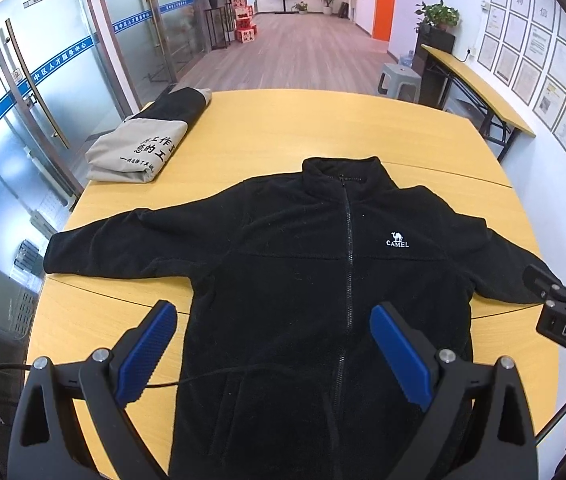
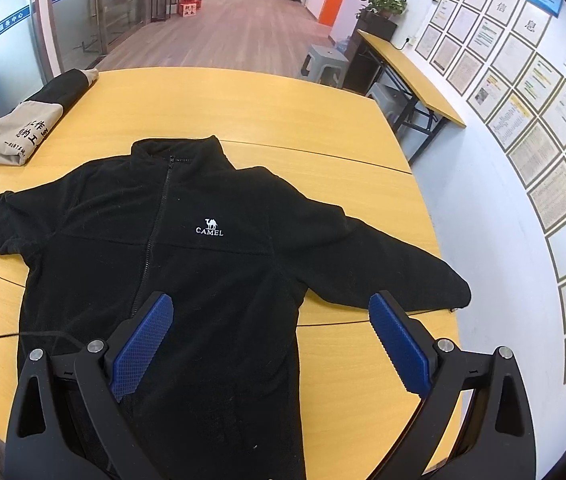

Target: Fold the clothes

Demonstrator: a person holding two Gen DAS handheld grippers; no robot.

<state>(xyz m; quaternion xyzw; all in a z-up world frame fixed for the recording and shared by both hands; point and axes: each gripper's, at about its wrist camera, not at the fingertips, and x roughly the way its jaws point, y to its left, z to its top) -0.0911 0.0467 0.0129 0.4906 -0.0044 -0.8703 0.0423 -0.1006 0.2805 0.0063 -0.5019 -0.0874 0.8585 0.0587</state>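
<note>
On the yellow wood-grain table [image 1: 323,128], I see the black zip-front fleece jacket [image 1: 303,264] lying face up, zipped to the collar, with both sleeves spread outward. No fold is visible in it, so I judge its folding as not yet started.

At the far left corner of the table lies a folded beige-and-black printed garment [image 1: 139,148], well apart from the jacket. I take this as one item already finished.

The left hand-held gripper [image 1: 271,344] hovers over the lower left part of the jacket, jaws wide apart and holding nothing. The right hand-held gripper [image 2: 271,340] hovers over the lower right part, near the right sleeve, also wide apart and empty. Whether either pad touches the fabric, I cannot tell.

Remaining work, as I judge it: bring both sleeves across the body, then fold the body.
</note>
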